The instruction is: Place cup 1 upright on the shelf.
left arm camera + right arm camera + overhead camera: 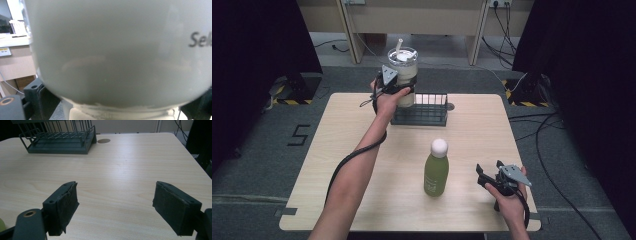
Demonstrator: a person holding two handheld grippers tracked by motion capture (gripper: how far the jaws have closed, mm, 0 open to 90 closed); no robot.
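1. The left gripper [393, 85] pinches a clear jar [402, 67] of pale, creamy drink with a straw [399, 46] standing in it; in the left gripper view the jar's wall [120, 50] sits pressed between the two jaws. Keep that squeeze steady, since smooth glass or plastic could slip
2. The jar hangs upright in the air, just above the near-left end of the dark wire rack [424, 111], which lies directly below and a little ahead of the left gripper. Judging by this, the step in hand is setting the jar into the rack
3. Hold the jar vertical on the way down so the drink stays level and the straw does not tip out
4. Line the base up inside the rack's rails before lowering; whether it clears the near rail cannot be told from here
5. Let go only once the base rests flat on the rack floor
6. The right gripper [489, 175] rests low with its jaws spread wide and empty; the green bottle [436, 169] stands just to its left, and the rack [58, 137] lies well ahead of it across the table [130, 170]. Leave it parked there
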